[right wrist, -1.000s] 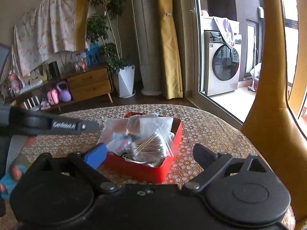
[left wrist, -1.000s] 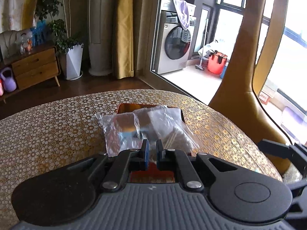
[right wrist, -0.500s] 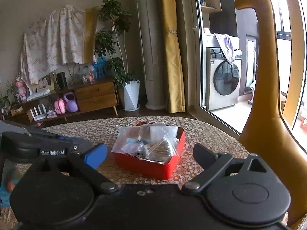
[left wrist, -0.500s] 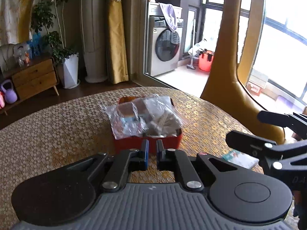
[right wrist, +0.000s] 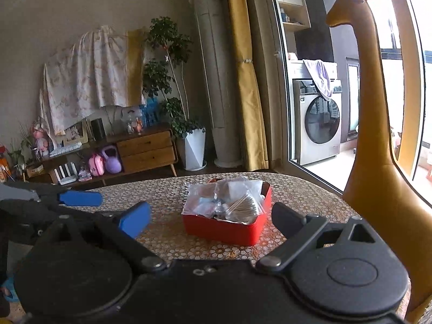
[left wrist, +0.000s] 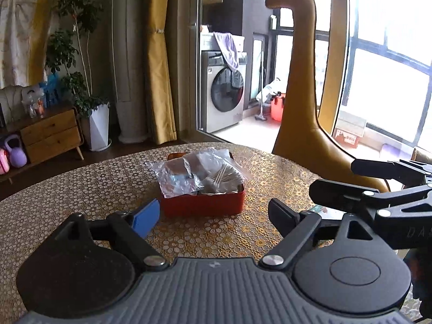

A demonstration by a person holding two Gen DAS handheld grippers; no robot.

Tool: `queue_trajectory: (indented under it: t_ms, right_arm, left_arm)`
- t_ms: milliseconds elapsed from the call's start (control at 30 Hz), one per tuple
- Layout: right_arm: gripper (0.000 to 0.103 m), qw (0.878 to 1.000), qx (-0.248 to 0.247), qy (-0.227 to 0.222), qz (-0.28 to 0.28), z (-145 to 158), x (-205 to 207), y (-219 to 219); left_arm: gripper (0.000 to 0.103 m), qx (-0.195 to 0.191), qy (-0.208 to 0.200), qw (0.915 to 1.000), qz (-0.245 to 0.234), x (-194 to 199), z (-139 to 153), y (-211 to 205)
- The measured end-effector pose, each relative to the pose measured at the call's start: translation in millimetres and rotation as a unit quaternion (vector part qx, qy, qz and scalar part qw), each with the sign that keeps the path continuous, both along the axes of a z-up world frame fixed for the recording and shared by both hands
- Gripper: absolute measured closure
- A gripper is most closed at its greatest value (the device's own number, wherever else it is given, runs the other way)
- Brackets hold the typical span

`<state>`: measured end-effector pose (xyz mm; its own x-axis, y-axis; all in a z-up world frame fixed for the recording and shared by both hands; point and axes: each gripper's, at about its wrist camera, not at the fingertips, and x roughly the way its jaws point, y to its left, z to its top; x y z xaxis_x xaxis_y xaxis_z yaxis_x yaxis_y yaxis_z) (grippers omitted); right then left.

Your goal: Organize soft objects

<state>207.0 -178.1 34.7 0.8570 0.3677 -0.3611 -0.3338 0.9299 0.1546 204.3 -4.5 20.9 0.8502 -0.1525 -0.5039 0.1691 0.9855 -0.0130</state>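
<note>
A red box point(left wrist: 202, 202) sits on the round patterned table point(left wrist: 81, 189), filled with clear plastic bags point(left wrist: 175, 175), one holding cotton swabs point(left wrist: 224, 174). The box also shows in the right wrist view point(right wrist: 224, 230), with the cotton swabs point(right wrist: 243, 205) on top. My left gripper point(left wrist: 213, 216) is open and empty, pulled back in front of the box. My right gripper point(right wrist: 210, 220) is open and empty, also short of the box. The right gripper shows at the right of the left wrist view point(left wrist: 378, 197); the left gripper's blue fingertip point(right wrist: 81, 198) shows in the right wrist view.
A tall brown giraffe figure point(left wrist: 299, 81) stands past the table's right edge. A small packet point(left wrist: 321, 210) lies on the table under the right gripper. Behind are a wooden cabinet point(right wrist: 145, 151), a potted plant point(right wrist: 189, 145) and a washing machine point(right wrist: 318, 124).
My left gripper has drawn back from the bags over the box and its jaws have opened from shut. The right gripper has also pulled back and stays open.
</note>
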Motion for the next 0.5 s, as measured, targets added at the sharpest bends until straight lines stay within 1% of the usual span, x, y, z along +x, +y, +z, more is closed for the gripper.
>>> queue_trajectory:
  t_ms: [67,100,200,233,400,500]
  right_arm:
    - [0.005,1.0,0.001,-0.004,0.003,0,-7,1]
    - [0.005,1.0,0.001,-0.005,0.003,1,-10,1]
    - [0.002,1.0,0.004,-0.01,0.005,0,-21,2]
    - [0.0,1.0,0.007,-0.012,0.006,-1,-26,3]
    - [0.0,1.0,0.021,-0.013,0.011,0,-39,4]
    - [0.0,1.0,0.02,-0.019,0.011,-1,-47,6]
  left_arm:
    - [0.013,0.0,-0.005,1.0,0.003,-7,0,0]
    - [0.009,0.001,-0.008,1.0,0.004,-11,0,1]
    - [0.003,-0.001,-0.019,0.9998,0.01,-23,-1,4]
    - [0.003,-0.004,-0.02,0.9997,0.01,-27,-1,5]
    - [0.001,-0.013,-0.017,0.9995,0.022,-38,1,11]
    - [0.001,-0.012,-0.024,0.9993,0.027,-46,4,14]
